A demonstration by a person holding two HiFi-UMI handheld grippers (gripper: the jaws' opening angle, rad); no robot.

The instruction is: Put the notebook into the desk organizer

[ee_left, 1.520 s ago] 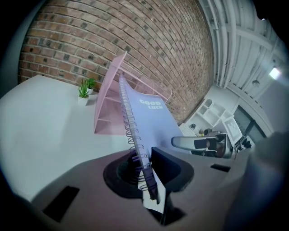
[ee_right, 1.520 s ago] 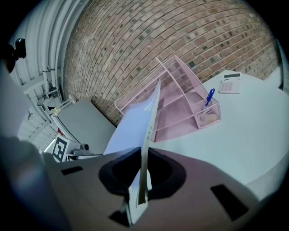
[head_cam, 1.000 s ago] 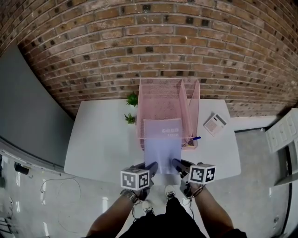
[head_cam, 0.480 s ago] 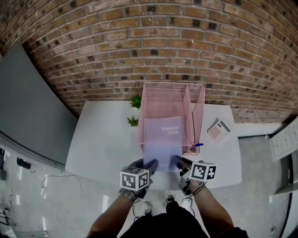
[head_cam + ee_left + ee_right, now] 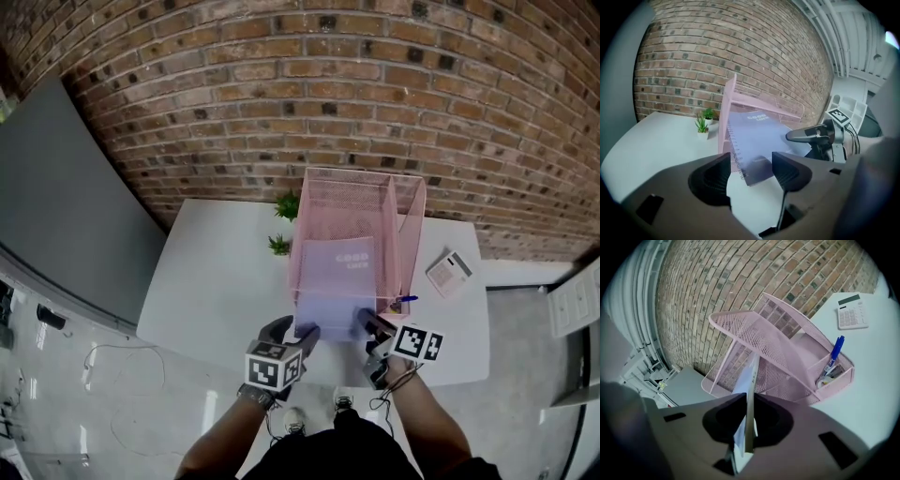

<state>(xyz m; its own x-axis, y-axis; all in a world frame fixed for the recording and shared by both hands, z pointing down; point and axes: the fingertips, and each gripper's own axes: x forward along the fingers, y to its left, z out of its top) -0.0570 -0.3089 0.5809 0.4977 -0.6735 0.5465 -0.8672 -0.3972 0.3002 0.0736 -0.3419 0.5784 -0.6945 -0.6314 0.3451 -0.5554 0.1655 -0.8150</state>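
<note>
Lavender notebook [image 5: 336,281]: closed, spiral-bound along its left edge, white print on cover. It slopes, far end inside the wide compartment of the desk organizer [image 5: 356,202], near end jutting out. Organizer is pink wire mesh, on white tabletop [image 5: 216,281].

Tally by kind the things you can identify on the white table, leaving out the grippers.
Pink wire-mesh desk organizer: 1
Lavender spiral-bound notebook: 1
Small green potted plants: 2
White calculator: 1
Blue pen: 1
Total: 6
</note>
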